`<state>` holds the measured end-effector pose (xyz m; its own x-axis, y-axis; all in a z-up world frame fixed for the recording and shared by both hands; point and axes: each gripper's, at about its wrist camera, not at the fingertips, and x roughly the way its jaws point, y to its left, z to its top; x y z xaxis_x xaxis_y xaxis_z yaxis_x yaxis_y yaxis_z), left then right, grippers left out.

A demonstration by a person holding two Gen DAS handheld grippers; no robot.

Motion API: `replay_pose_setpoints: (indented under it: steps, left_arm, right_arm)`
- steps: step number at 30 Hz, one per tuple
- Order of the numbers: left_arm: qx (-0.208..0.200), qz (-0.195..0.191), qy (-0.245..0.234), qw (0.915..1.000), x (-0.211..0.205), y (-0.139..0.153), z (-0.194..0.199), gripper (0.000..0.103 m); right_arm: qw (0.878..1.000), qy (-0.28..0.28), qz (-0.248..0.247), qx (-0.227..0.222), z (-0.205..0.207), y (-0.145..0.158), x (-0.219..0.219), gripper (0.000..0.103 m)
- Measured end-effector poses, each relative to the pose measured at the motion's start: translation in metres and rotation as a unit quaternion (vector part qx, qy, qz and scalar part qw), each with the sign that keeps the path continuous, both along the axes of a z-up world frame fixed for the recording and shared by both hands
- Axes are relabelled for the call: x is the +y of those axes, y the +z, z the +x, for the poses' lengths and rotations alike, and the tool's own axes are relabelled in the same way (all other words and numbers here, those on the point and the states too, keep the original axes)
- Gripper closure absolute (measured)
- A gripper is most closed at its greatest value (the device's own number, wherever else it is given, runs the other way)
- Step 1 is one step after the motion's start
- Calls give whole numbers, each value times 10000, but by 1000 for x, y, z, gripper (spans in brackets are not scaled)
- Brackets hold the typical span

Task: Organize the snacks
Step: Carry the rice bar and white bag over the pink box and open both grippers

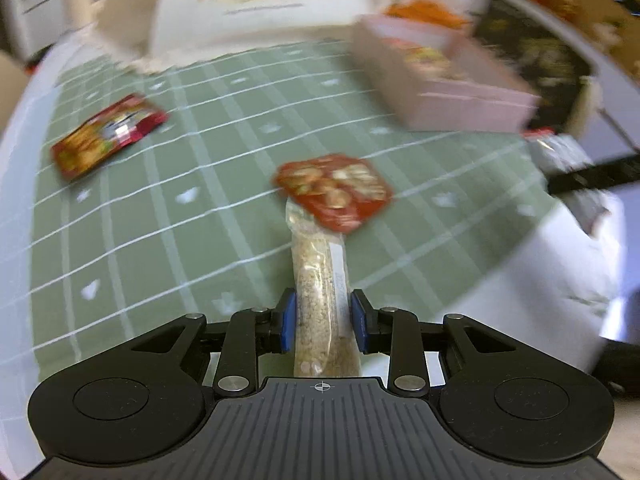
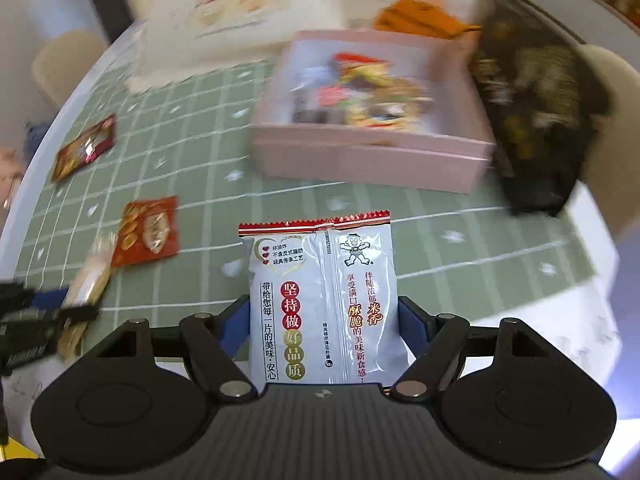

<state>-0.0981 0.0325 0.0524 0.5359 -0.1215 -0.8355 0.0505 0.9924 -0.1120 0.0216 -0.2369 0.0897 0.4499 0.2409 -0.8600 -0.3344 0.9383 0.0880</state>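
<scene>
Snacks both lifted clear for pink rectangular tray [image 2: 372, 160]. My left gripper [image 1: 323, 320] clamps clear tubular cracker pack with red label [image 1: 324, 280]; right gripper [image 2: 323, 328] pinches silver-white foil rice-cracker packet [image 2: 322, 304] widthwise.

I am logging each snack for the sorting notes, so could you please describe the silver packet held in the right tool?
The silver packet is a glossy foil pouch, puffed, with a red-and-white serrated top seal, a centre seam, a cartoon figure and red and gold Chinese print. It stands lengthwise between the blue pads of the right tool, which clamp its sides, its top edge pointing toward the pink box ahead.
</scene>
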Motion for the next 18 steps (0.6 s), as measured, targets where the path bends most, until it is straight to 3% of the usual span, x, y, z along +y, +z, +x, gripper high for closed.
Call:
replay_pose_setpoints:
  steps: [3, 6, 9, 11, 14, 18]
  left_arm:
    - [-383, -346, -347, 9981, -9, 36, 3, 70]
    - [-1290, -434, -548, 9892, -10, 100, 16, 70]
    - [-2217, -530, -767, 9707, -13, 163, 32, 70]
    - [-2667, -669, -890, 9573, -19, 194, 47, 70]
    - [-2902, -954, -985, 9471, -37, 215, 72, 70]
    - [-2898, -1086, -908, 9466, -62, 217, 114, 70]
  right_arm:
    - [9994, -118, 36, -330, 3, 32, -19, 27]
    - [9948, -152, 324, -952, 5, 88, -38, 27]
    - [9818, -219, 506, -1819, 6, 152, -56, 27]
    - [9727, -196, 541, -2247, 8, 179, -61, 27]
    - [9644, -288, 394, -2598, 16, 201, -63, 27]
    - [9616, -215, 439, -2699, 21, 208, -63, 27]
